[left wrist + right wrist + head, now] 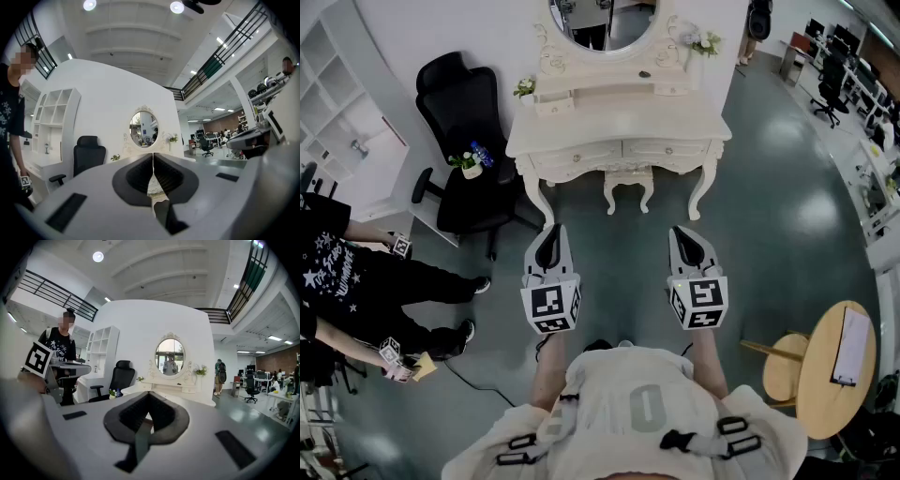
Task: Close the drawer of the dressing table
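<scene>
Drawers (pixel 577 153) in the counter (pixel 619 122) front look flush, none visibly pulled out, as the task wants. Left hand-held gripper (pixel 549 232) and right hand-held gripper (pixel 682 234) hang well short of it, jaws together, empty. No push appears called for.

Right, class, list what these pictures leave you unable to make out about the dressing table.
- Whether a drawer stands ajar: too small in the head view; in both gripper views the shut left gripper and right gripper cover the front of the dressing table.
- Top of the mirror: cut off by the head view's upper edge.
- Seat of the stool: partly under the tabletop in the head view.
</scene>
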Available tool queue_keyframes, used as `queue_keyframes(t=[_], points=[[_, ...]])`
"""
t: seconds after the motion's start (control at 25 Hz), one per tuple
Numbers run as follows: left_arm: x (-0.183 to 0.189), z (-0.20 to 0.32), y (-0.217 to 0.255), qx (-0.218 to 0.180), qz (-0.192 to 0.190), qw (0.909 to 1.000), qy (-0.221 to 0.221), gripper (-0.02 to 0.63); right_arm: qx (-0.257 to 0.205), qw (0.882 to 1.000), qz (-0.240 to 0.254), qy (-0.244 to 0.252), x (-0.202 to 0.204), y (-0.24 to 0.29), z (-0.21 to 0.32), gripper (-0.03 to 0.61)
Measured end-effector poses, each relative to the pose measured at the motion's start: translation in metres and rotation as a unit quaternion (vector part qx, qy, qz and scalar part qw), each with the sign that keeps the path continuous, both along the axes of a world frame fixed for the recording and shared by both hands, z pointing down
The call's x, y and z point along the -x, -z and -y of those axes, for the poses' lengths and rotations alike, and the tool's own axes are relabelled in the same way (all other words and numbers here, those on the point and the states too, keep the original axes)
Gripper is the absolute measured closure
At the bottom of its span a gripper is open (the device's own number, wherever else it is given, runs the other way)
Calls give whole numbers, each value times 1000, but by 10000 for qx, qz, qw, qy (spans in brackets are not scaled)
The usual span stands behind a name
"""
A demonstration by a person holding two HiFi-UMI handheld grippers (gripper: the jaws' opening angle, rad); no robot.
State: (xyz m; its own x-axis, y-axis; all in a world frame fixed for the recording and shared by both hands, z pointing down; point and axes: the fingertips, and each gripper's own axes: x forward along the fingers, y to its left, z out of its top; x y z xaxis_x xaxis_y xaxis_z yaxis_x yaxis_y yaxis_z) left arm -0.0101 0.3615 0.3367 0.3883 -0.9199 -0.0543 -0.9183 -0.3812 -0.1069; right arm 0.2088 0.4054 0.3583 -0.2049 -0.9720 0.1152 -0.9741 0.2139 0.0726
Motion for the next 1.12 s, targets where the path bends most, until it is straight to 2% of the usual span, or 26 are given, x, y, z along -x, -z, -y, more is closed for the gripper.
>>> queue_keyframes(t=[0.4,0.64,1.12], points=[[14,-4,-1,68,6,9999,86,594,5,9999,107,97,9,2,-3,572],[18,-7,-1,67,-23,9999,149,594,-17,9993,361,33,6,3,-4,572],[19,-16,-1,45,-58,9997,244,594,-1,9994,299,164,6,-2,-2,572]])
